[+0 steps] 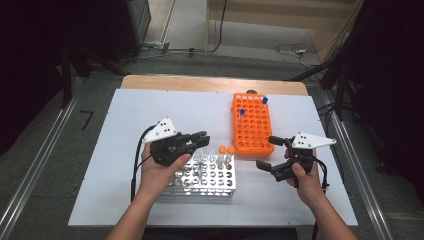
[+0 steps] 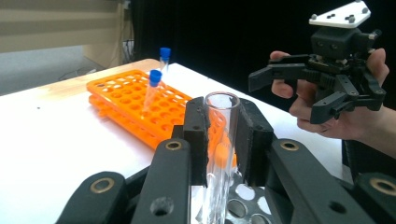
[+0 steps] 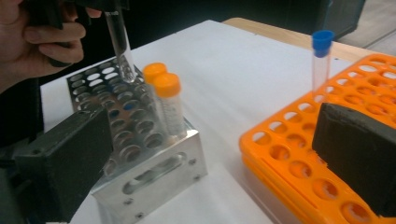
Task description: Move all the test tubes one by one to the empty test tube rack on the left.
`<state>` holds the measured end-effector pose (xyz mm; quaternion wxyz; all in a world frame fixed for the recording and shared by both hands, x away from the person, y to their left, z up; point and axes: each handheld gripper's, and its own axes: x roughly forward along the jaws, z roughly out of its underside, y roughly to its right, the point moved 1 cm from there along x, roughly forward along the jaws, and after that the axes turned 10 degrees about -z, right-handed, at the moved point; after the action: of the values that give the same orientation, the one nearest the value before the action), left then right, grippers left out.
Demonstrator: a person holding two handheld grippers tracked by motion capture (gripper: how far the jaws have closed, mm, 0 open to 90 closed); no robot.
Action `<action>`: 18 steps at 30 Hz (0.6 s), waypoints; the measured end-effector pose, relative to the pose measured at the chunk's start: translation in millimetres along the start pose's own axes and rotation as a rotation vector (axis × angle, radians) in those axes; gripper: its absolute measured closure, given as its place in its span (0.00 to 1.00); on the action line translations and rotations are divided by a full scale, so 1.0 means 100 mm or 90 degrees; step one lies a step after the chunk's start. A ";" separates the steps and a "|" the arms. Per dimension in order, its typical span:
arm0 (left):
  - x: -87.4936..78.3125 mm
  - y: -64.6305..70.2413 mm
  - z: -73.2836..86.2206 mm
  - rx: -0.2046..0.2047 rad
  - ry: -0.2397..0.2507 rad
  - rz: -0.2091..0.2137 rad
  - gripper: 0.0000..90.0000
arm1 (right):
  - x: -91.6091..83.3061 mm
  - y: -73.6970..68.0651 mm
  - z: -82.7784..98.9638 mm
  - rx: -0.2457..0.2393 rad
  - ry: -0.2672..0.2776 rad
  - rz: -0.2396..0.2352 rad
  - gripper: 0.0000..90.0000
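White tabletop (image 1: 125,150): left tongs (image 2: 223,140) pinched clear glass tube (image 2: 219,154) above silver metal rack (image 1: 205,177); right tongs (image 1: 272,152) spread, empty. Best kept upright, lowered gently.

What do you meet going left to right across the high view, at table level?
Left gripper shut on a clear tube → metal rack → two orange-capped tubes → orange rack → right gripper, fingers open.

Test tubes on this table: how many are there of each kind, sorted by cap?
Blue-capped plastic tubes in the orange plastic rack: 2
Orange-capped plastic tubes in the metal rack: 2
Clear uncapped glass tube in the left gripper: 1
Total: 5
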<state>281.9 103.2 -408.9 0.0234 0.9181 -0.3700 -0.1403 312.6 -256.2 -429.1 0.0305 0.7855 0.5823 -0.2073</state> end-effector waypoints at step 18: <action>0.15 -0.05 0.16 -0.001 -0.031 -0.020 0.85 | -0.04 0.12 0.08 0.021 0.001 0.025 0.00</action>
<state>291.1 97.9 -428.5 0.0130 0.9202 -0.3555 -0.1633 320.5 -266.1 -437.6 0.0214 0.7971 0.5636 -0.2157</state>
